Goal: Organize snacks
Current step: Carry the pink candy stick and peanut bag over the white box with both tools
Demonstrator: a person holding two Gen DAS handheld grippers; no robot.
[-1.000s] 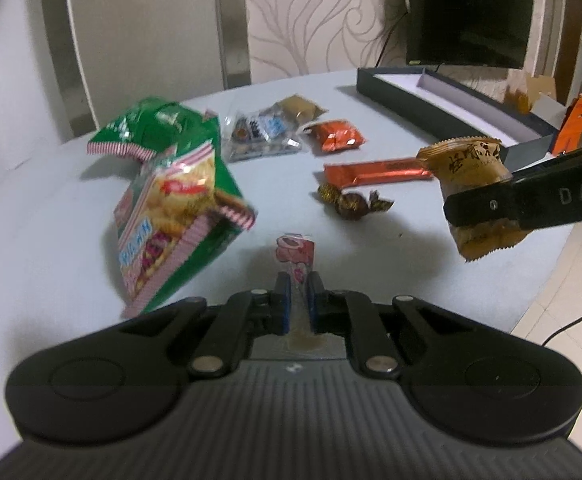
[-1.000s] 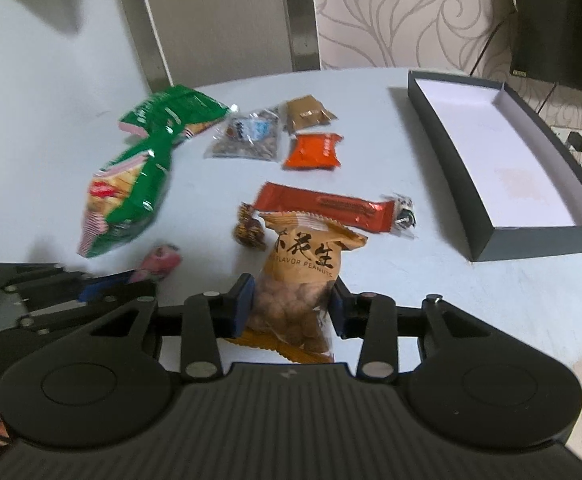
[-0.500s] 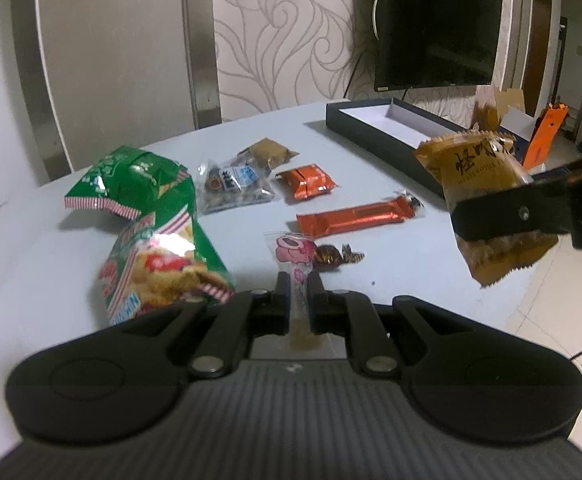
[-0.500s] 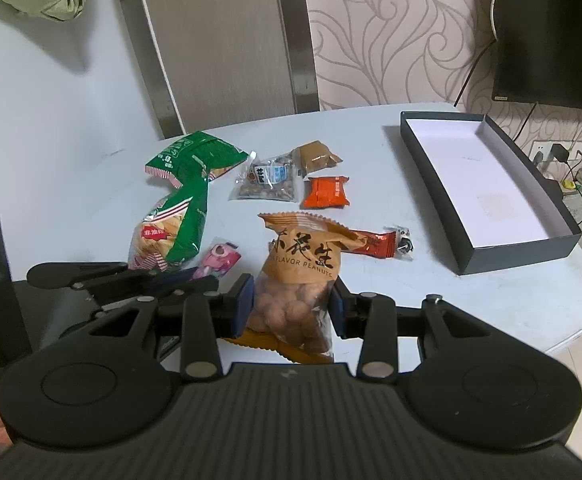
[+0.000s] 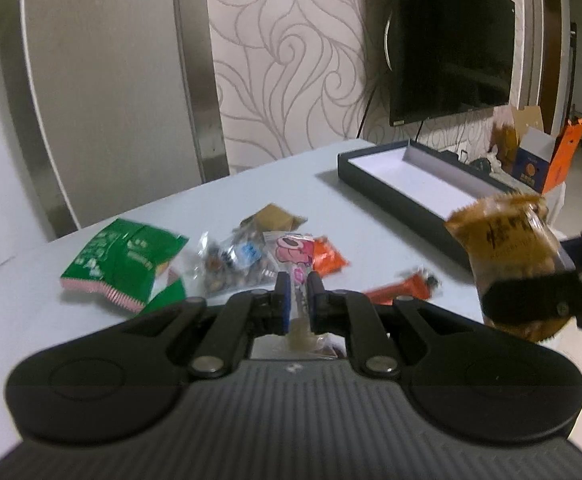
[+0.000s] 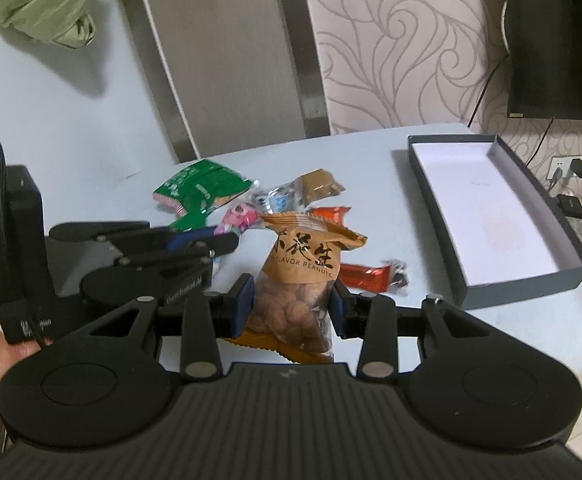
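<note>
Snacks lie scattered on the pale table [image 6: 371,160], with the dark, white-lined box [image 6: 527,280] near them at its right edge. Your right gripper [image 6: 291,306] pinches the peanut bag [image 6: 299,272] by its sides, lifted off the table; it is orange-brown with a clear lower half showing the nuts. Your left gripper [image 5: 295,300] is pressed together on a thin pink candy [image 5: 295,252] sticking up between its fingers. On the table lie a green bag [image 6: 199,192], a clear packet [image 6: 279,198], a brown packet [image 6: 319,182], an orange packet [image 6: 329,213] and a red bar [image 6: 365,276].
</note>
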